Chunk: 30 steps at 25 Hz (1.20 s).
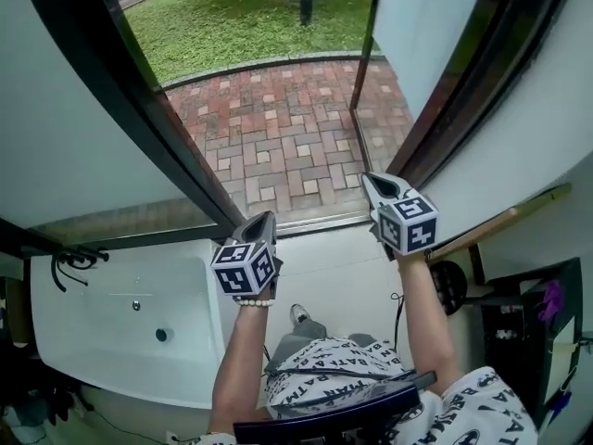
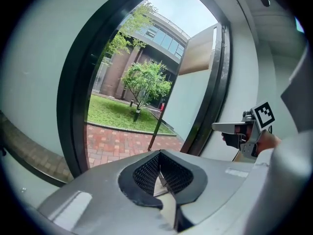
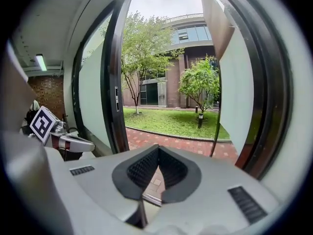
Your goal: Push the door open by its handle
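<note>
The doorway stands open onto brick paving (image 1: 278,146). The white door (image 1: 426,21) has swung outward at the upper right, and its dark edge (image 1: 363,54) shows over the bricks. No handle is visible on it in any view. My left gripper (image 1: 267,217) hovers at the threshold beside the dark left frame (image 1: 139,91), jaws shut and empty. My right gripper (image 1: 371,180) is held near the right frame (image 1: 482,72), also shut with nothing in it. In the left gripper view the left gripper (image 2: 161,177) points at the opening. In the right gripper view the right gripper (image 3: 157,173) does the same.
A white basin (image 1: 111,313) sits low at the left, inside the room. A wooden stick (image 1: 500,221) leans along the right wall. Outside, grass (image 1: 241,17) and a short lamp post (image 1: 305,3) lie beyond the paving. A lock plate (image 3: 116,99) is set in the left frame.
</note>
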Each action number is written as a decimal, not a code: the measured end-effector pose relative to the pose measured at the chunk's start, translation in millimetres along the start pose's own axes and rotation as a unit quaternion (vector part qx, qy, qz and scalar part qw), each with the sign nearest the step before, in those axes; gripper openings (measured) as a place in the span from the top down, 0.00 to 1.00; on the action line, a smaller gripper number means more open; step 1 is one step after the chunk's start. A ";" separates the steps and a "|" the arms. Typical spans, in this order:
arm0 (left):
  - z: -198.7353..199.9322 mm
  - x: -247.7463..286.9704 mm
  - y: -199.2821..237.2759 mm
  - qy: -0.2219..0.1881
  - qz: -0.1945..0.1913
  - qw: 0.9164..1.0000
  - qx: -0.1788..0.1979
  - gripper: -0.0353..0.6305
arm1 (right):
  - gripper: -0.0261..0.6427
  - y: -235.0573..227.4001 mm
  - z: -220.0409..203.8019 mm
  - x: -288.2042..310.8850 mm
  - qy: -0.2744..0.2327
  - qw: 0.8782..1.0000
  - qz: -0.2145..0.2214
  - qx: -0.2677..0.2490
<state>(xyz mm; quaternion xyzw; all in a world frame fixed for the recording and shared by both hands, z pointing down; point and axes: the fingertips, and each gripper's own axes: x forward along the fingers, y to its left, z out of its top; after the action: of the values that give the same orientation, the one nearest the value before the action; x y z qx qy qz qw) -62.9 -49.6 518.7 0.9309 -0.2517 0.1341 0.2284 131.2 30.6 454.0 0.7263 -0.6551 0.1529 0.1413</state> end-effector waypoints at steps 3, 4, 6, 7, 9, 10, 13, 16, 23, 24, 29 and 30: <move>2.0 -17.0 -13.1 -0.005 -0.004 1.000 0.003 0.97 | 0.96 11.0 -6.9 -20.0 0.006 1.000 0.003 0.001; 0.8 -23.4 -19.1 -0.006 -0.006 1.000 0.003 0.97 | 0.96 14.5 -10.4 -28.4 0.008 1.000 0.004 0.001; -6.6 -36.9 -32.5 -0.008 -0.008 1.000 0.004 0.97 | 0.96 22.4 -21.0 -47.6 0.010 1.000 0.008 0.002; -11.3 -43.9 -39.4 -0.010 -0.008 1.000 0.005 0.97 | 0.96 26.7 -27.3 -57.8 0.010 1.000 0.011 0.002; -20.8 -58.8 -54.4 -0.014 -0.007 1.000 0.006 0.97 | 0.96 34.6 -39.9 -80.1 0.009 1.000 0.016 0.004; -26.2 -67.0 -62.9 -0.016 -0.006 1.000 0.007 0.97 | 0.96 38.2 -46.3 -92.6 0.008 1.000 0.018 0.005; -43.9 -93.4 -87.6 -0.019 -0.003 1.000 0.012 0.97 | 0.96 49.8 -64.3 -129.7 0.002 1.000 0.023 0.008; -58.3 -122.2 -103.1 -0.018 -0.005 1.000 0.016 0.97 | 0.96 69.9 -78.6 -158.6 -0.004 0.999 0.029 0.017; -97.5 -173.3 -131.9 -0.010 -0.009 1.000 0.019 0.97 | 0.96 110.7 -116.8 -209.9 -0.010 0.998 0.040 0.042; -99.2 -177.1 -133.4 -0.010 -0.009 1.000 0.019 0.97 | 0.96 113.8 -118.6 -213.6 -0.010 0.998 0.040 0.044; -105.7 -188.8 -138.1 -0.014 -0.010 1.000 0.020 0.97 | 0.96 121.2 -125.6 -224.7 -0.011 0.998 0.037 0.044; -106.6 -188.8 -138.8 -0.015 -0.011 1.000 0.020 0.97 | 0.96 121.0 -126.3 -225.5 -0.012 0.998 0.036 0.044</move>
<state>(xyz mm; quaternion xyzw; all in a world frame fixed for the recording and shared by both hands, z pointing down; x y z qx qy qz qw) -161.8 186.5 491.8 0.9397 -0.2422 0.1231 0.2074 -15.3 274.3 478.0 0.7098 -0.6749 0.1779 0.0957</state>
